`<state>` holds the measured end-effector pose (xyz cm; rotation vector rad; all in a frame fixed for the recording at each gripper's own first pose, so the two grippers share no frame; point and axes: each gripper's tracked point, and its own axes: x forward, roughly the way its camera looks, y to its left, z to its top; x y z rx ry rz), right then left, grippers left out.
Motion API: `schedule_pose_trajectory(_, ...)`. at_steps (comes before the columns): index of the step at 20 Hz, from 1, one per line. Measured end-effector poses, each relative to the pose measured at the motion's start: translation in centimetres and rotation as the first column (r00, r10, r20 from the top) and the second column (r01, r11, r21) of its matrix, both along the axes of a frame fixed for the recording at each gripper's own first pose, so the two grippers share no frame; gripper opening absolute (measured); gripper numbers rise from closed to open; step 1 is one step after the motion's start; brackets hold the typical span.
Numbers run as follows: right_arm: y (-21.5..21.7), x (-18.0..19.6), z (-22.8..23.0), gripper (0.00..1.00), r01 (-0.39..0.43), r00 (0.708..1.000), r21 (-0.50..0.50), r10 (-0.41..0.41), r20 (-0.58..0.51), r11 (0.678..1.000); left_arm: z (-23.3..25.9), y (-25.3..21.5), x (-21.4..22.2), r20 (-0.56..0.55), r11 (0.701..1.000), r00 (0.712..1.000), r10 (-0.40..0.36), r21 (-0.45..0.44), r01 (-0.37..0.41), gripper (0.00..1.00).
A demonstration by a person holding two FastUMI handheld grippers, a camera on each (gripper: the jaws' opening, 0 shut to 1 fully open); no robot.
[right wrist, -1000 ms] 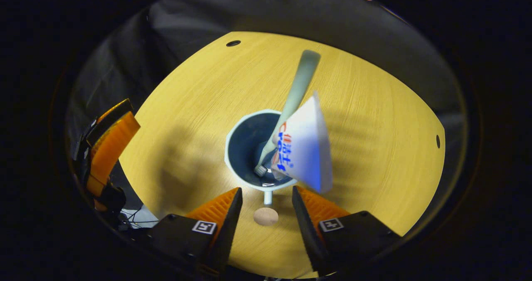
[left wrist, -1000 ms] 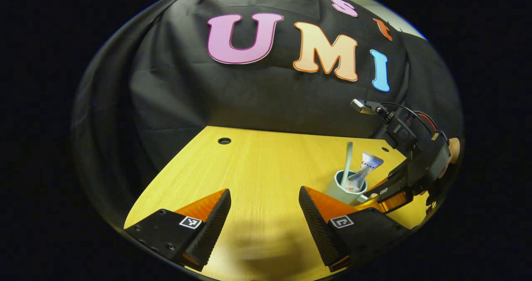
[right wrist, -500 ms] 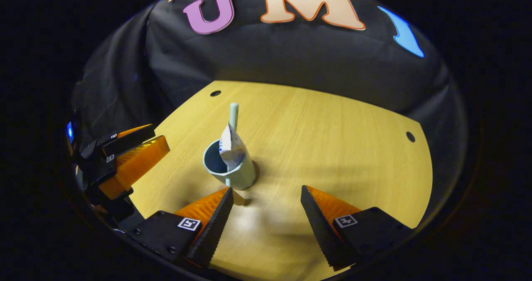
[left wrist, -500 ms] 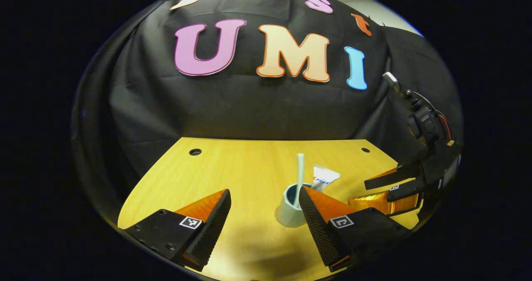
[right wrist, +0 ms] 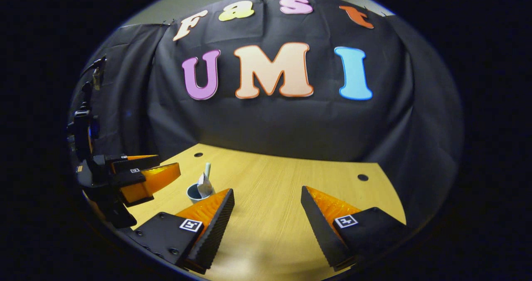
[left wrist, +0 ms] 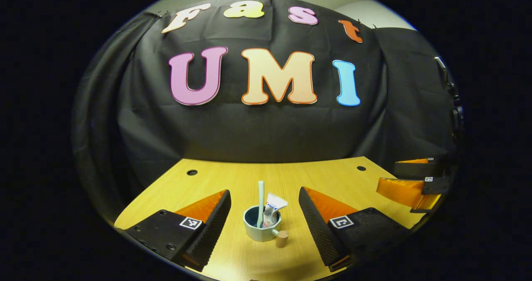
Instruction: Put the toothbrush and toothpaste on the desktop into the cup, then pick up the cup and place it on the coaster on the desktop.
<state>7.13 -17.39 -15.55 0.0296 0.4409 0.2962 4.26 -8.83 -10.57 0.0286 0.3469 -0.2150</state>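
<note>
Standing upright on the yellow wood-grain desktop (left wrist: 332, 177), a pale blue-green ceramic cup (left wrist: 260, 231) with a small side handle holds a pale green toothbrush (left wrist: 261, 202) and a white toothpaste tube (left wrist: 272, 208), seen in the left gripper view between the orange-and-black fingers of the left gripper (left wrist: 264, 214). Those fingers are spread wide apart with nothing between their pads, the cup sitting on the desktop beyond them. A small round tan cork-like coaster (left wrist: 282, 238) shows just beside the cup's handle; whether the two touch cannot be told. At the right edge of this view, the right gripper (left wrist: 409, 181) hangs over the desktop's corner, well apart from the cup, its fingers parted.

In the right gripper view, the right gripper (right wrist: 266, 218) has its fingers wide apart over bare desktop (right wrist: 291, 198), gripping nothing. The cup (right wrist: 195, 193), with toothbrush (right wrist: 207, 169) and tube (right wrist: 204, 185) leaning in it, stands just past the tip of its left finger. At left, the left gripper (right wrist: 156, 171) sits near the cup, its fingers parted.
</note>
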Motion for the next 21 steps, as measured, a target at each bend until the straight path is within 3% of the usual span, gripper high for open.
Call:
schedule_pose_trajectory(2,-1.0,-0.7,2.8,0.95,0.030,0.997,0.009,-0.030,0.069,1.000,1.6,-0.1,-0.6,0.028,1.000,0.999,0.023,-0.018,-0.022,0.95)
schedule_pose_trajectory(3,-1.2,-0.9,4.1,0.99,0.039,0.994,0.025,-0.042,0.100,0.999,2.3,-0.1,-0.9,0.048,0.999,0.998,0.030,-0.024,-0.029,0.95)
schedule_pose_trajectory(5,-1.7,-1.1,5.8,0.99,0.078,0.987,0.039,-0.082,0.138,0.996,3.8,0.0,-1.4,0.085,0.999,0.996,0.034,-0.031,-0.032,0.95)
schedule_pose_trajectory(15,-3.1,-2.8,9.4,0.98,0.225,0.953,0.080,-0.236,0.187,0.971,6.6,2.6,-1.6,0.128,0.999,0.992,0.021,-0.041,-0.016,0.94)
schedule_pose_trajectory(21,-4.9,-3.1,11.0,0.99,0.286,0.928,0.092,-0.299,0.223,0.954,7.7,2.1,-1.5,0.150,0.999,0.988,-0.028,-0.019,0.031,0.95)
